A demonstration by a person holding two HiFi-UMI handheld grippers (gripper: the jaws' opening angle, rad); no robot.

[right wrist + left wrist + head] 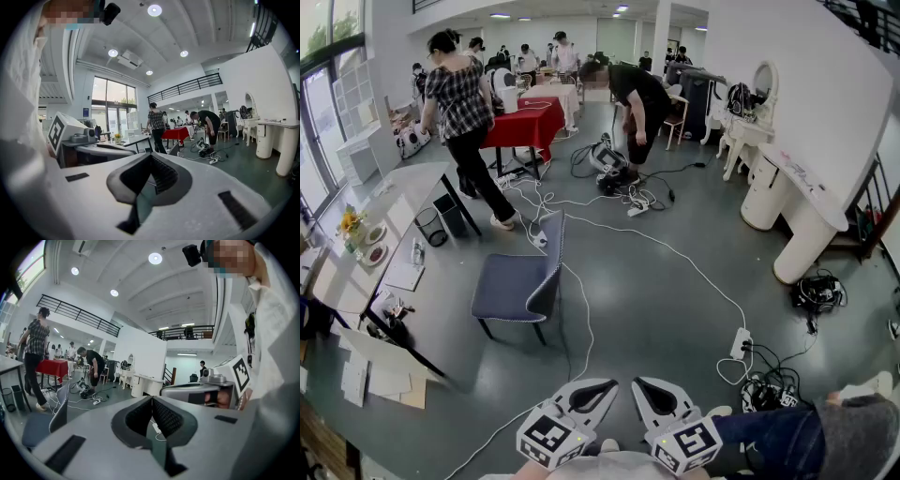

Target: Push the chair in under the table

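Chair (520, 279) with the blue seat stands out on the grey floor (656, 319), apart from the long white table (403, 192) on the left. The left gripper (598, 389) and the right gripper (649, 389) are low down, well apart from the chair. Both have their fingers squeezed together with nothing in them.

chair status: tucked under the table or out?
Out. The chair stands upright, apart from the table, with its whole seat showing and none of it under the tabletop.

Blue-grey chair (521, 281), red tablecloth (525, 122)
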